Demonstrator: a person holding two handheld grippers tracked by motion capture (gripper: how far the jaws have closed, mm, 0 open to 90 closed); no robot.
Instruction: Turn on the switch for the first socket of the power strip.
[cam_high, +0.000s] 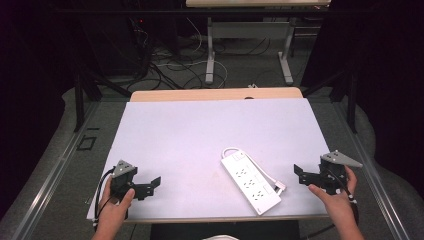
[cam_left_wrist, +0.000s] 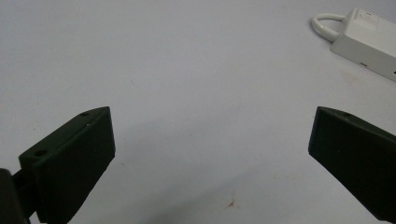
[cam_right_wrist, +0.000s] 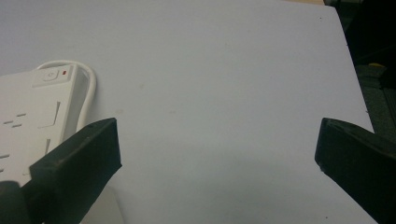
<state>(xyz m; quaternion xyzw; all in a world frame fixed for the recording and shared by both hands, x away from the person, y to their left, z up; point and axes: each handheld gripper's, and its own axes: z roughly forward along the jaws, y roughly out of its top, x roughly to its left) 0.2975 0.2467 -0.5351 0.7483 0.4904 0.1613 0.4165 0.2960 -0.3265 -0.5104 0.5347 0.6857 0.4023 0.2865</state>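
Observation:
A white power strip (cam_high: 250, 181) lies slanted on the white table top (cam_high: 210, 135), its cable looped round its far end and running along its right side to a plug (cam_high: 281, 187). My left gripper (cam_high: 150, 184) rests near the table's front left corner, open, nothing between its jaws. My right gripper (cam_high: 302, 174) is held at the front right, just right of the strip, open and empty. In the left gripper view (cam_left_wrist: 212, 140) the strip (cam_left_wrist: 366, 42) lies far up at the right. In the right gripper view (cam_right_wrist: 217, 144) the strip (cam_right_wrist: 32, 121), with its switch, lies at the left, beside the left jaw.
The white board lies on a wooden table whose far edge (cam_high: 215, 94) shows behind it. Dark floor with cables (cam_high: 170, 65) and the legs of another table (cam_high: 210, 55) lie beyond. A metal rail (cam_high: 55, 170) runs along the left side.

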